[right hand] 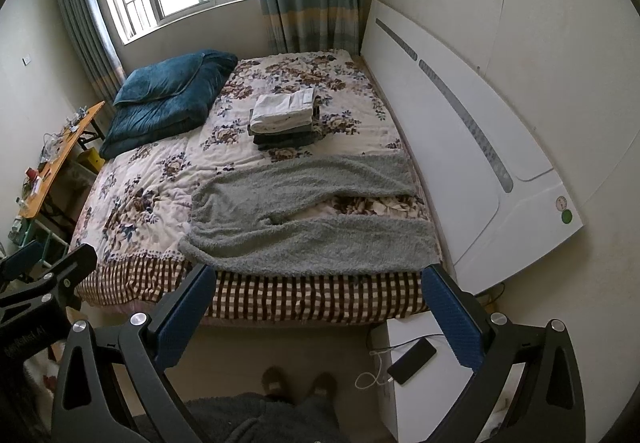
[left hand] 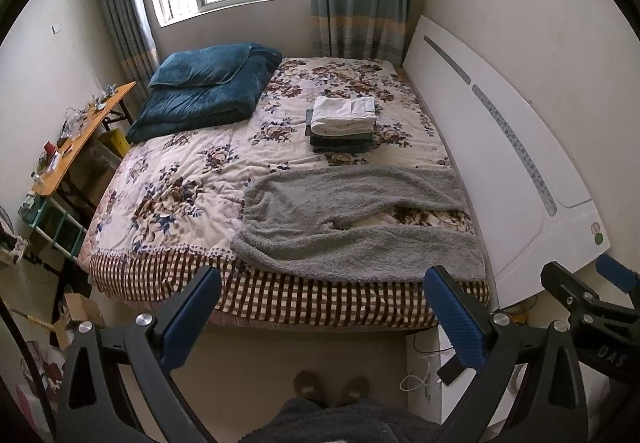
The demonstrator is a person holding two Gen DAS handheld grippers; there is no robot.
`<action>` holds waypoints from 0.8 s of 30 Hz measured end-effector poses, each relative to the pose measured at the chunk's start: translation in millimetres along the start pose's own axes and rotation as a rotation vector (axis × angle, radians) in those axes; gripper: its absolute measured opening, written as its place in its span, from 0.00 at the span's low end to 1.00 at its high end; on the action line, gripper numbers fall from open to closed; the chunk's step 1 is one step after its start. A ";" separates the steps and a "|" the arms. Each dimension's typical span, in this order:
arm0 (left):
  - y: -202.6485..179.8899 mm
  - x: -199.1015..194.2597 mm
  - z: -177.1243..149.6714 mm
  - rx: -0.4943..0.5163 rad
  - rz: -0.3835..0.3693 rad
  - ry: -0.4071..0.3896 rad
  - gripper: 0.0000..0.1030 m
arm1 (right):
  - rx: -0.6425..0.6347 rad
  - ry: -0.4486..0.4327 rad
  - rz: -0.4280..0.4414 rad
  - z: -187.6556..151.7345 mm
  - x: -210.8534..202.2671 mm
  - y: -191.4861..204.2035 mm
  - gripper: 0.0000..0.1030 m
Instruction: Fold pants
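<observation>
Grey fleecy pants (left hand: 352, 219) (right hand: 304, 219) lie spread flat across the near right part of the bed, waist to the left and both legs running right, with a gap of quilt between the legs. My left gripper (left hand: 322, 303) is open, held in the air short of the bed's near edge, with nothing between its blue pads. My right gripper (right hand: 318, 303) is open too, likewise hovering before the bed edge and apart from the pants. The right gripper (left hand: 592, 291) shows at the right rim of the left wrist view.
A stack of folded clothes (left hand: 344, 123) (right hand: 284, 119) sits mid-bed beyond the pants. A folded blue duvet (left hand: 204, 91) lies at the far left. A white headboard (left hand: 500, 147) stands along the right. A white nightstand (right hand: 420, 375) holds a phone (right hand: 412, 361). A cluttered wooden desk (left hand: 80, 135) stands left. The person's slippers (left hand: 332, 389) are below.
</observation>
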State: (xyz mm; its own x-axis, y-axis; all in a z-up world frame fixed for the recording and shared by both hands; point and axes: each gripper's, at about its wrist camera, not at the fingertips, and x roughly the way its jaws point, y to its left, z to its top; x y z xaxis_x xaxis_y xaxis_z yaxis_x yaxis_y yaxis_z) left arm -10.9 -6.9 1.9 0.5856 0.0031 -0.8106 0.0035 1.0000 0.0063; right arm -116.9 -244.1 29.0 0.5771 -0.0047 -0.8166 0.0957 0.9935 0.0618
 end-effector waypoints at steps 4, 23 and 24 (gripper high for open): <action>-3.1 11.0 4.2 -0.027 0.046 -0.038 1.00 | 0.003 0.007 0.001 -4.7 8.2 -3.9 1.00; 52.4 239.3 93.0 -0.094 0.194 0.089 1.00 | 0.045 0.165 -0.031 92.9 281.0 9.2 1.00; 54.1 254.1 99.2 -0.087 0.192 0.103 1.00 | 0.044 0.183 -0.027 104.6 309.6 17.8 1.00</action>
State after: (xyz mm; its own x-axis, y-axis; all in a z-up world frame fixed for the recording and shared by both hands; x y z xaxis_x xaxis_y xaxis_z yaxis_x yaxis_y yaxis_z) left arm 218.6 47.4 -145.7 0.4831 0.1894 -0.8548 -0.1722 0.9778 0.1193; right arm 148.3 -239.8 -162.7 0.4175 -0.0063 -0.9086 0.1465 0.9874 0.0605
